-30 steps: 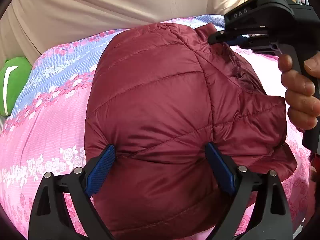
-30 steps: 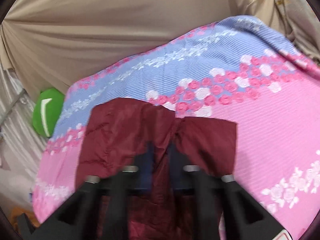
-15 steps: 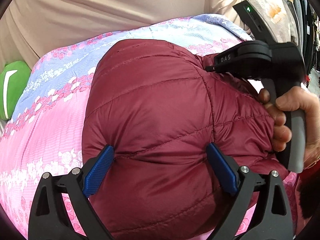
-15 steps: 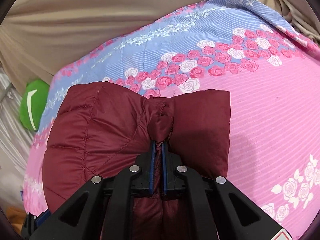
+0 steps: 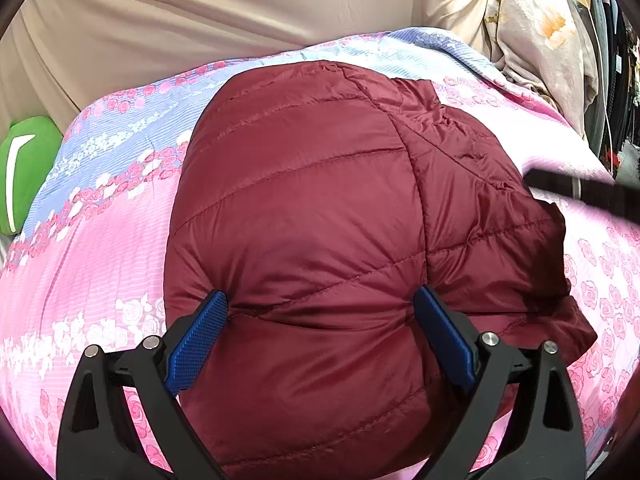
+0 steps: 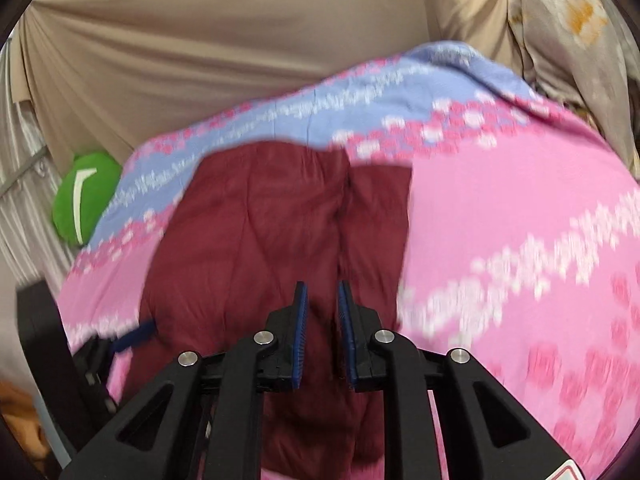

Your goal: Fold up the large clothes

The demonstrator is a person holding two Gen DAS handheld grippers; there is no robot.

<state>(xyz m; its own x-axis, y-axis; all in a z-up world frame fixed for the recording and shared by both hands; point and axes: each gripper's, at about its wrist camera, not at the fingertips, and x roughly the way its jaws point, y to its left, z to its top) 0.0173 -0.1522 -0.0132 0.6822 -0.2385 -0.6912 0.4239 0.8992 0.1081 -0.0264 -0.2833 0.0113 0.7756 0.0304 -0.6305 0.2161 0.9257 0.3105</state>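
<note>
The right gripper [image 6: 322, 300] has let go of the maroon quilted down jacket [image 5: 320, 240] and drawn back from it; its blue pads now stand a narrow gap apart, gripping nothing (that view is blurred). The left gripper [image 5: 320, 304] is spread wide, pads against the puffy folded bundle. The jacket lies on the pink-and-blue floral bedsheet [image 5: 92, 248], a green cushion [image 5: 24, 172] beyond.

The place looks like a home bedroom: a bed [image 5: 100, 248] spread with a pink-and-blue rose-print sheet, a green cushion [image 5: 24, 172] at its edge, and draped beige fabric [image 5: 200, 20] behind.
</note>
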